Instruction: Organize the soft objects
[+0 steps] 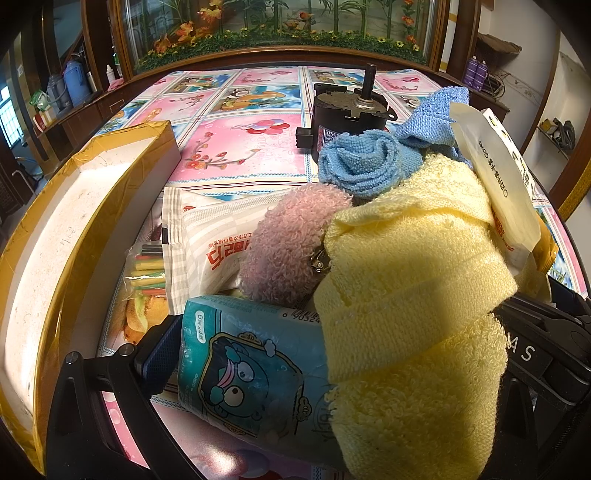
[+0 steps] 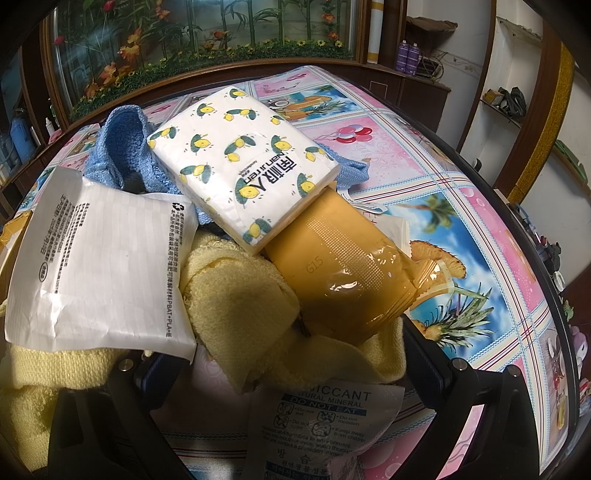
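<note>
A yellow towel (image 1: pixel 413 280) lies heaped across the pile, with a teal tissue pack (image 1: pixel 243 373) under its near end. My left gripper (image 1: pixel 332 369) is open, its jaws wide on either side of the towel and tissue pack, closed on neither. A pink fuzzy purse (image 1: pixel 284 243), a blue cloth (image 1: pixel 362 162) and a white packet (image 1: pixel 218 251) lie beyond. In the right wrist view, my right gripper (image 2: pixel 288 373) is open over the yellow towel (image 2: pixel 236 295). A lemon-print tissue pack (image 2: pixel 243 166), a white bag (image 2: pixel 99 266), an orange wrapped roll (image 2: pixel 343 266) and a desiccant sachet (image 2: pixel 325 428) surround it.
A white box with yellow tape (image 1: pixel 74 229) stands at the left. A black motor (image 1: pixel 347 114) sits behind the blue cloth. A bag of coloured sticks (image 1: pixel 147 273) lies beside the box. The flowered tablecloth (image 2: pixel 480 236) reaches a wooden cabinet (image 1: pixel 258 33) at the back.
</note>
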